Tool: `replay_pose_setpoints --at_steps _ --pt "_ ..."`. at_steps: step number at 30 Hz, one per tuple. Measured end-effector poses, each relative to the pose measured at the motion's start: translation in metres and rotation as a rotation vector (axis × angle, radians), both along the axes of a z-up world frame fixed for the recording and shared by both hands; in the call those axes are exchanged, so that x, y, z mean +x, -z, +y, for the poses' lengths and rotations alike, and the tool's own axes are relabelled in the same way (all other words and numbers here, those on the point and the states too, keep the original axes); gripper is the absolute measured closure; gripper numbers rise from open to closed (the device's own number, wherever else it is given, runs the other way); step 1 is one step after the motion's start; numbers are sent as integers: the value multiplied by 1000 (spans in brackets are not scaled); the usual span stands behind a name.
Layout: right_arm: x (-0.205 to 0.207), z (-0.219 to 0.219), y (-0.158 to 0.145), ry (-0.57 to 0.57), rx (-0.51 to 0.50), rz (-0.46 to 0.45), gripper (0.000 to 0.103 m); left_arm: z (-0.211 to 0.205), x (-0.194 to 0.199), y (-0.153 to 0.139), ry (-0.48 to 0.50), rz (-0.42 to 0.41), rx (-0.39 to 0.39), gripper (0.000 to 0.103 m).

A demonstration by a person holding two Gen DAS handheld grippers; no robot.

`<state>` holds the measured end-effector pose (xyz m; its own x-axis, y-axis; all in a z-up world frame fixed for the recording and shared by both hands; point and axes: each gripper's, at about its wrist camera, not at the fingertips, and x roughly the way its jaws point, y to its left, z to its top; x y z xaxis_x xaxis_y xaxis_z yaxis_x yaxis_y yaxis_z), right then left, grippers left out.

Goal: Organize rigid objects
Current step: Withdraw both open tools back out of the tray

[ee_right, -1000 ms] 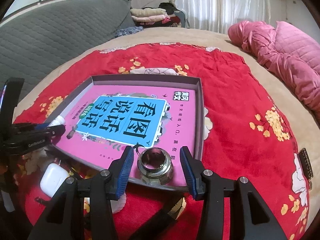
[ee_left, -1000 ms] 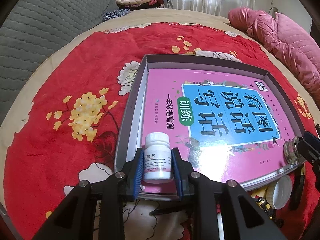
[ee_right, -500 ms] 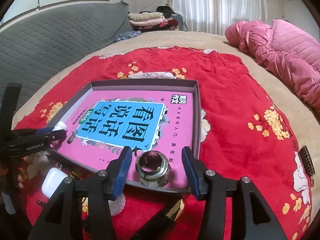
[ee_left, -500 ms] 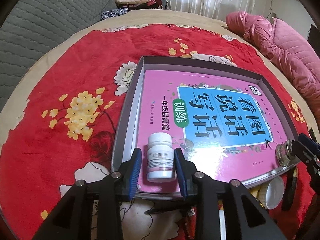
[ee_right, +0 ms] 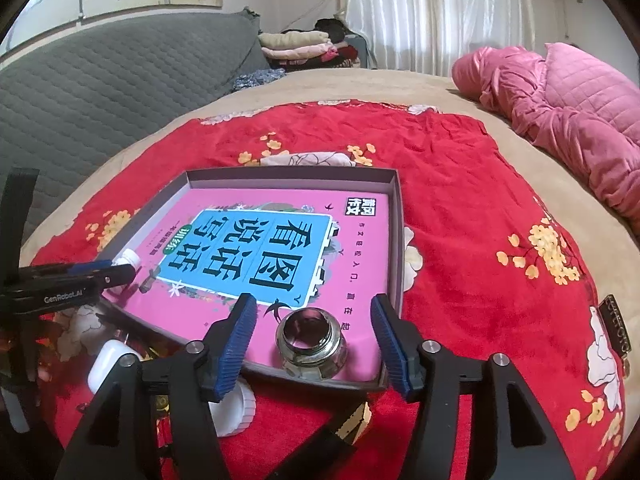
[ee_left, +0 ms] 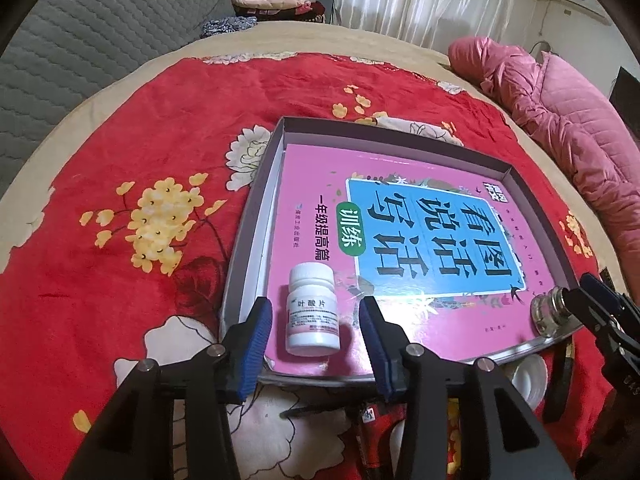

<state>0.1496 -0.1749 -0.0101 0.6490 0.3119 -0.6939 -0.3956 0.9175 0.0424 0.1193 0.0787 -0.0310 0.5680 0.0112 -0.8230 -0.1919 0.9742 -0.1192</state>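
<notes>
Red floral bedding (ee_left: 132, 152) is covering the bed where the sorting is taking place, with a grey quilted sofa behind and a pink padded jacket (ee_right: 560, 108) lying at the far right. On it a shallow grey tray (ee_left: 256, 216) is holding a pink workbook (ee_left: 312, 176) flat inside. The left gripper (ee_left: 316, 336) has just been opening its jaws, and the white pill bottle (ee_left: 313, 312) is standing upright on the workbook between them, clear of both pads. The right gripper (ee_right: 314, 332) has likewise just been widening, and the glass ink bottle (ee_right: 312, 342) is sitting free at the tray's near right corner. So three items are looking placed, and both releases are looking finished. Outside the tray's near edge, a white earbud case (ee_right: 106, 364), a white lid (ee_right: 236, 408) and some darker, half-hidden pieces are waiting, so I judge the job roughly halfway through.
</notes>
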Motion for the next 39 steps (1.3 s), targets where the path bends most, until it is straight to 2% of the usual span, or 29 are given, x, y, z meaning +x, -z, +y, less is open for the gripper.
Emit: replay_pose_setpoints --at_steps 9,13,24,28,39 --pt "-5 3 -7 -18 10 -41 36 0 -7 -6 -6 -19 -4 57" --pt "-5 1 -9 -18 19 -50 31 2 -10 -13 -14 -44 -12 46" --pt "-7 -4 -15 -10 76 -71 29 -5 -19 -31 -3 -102 0 43" --pt "-7 -8 -18 4 89 -84 27 -8 -22 -35 -1 -112 2 36" --pt "-10 -19 -25 39 155 -98 26 -16 -25 -39 16 -131 9 36"
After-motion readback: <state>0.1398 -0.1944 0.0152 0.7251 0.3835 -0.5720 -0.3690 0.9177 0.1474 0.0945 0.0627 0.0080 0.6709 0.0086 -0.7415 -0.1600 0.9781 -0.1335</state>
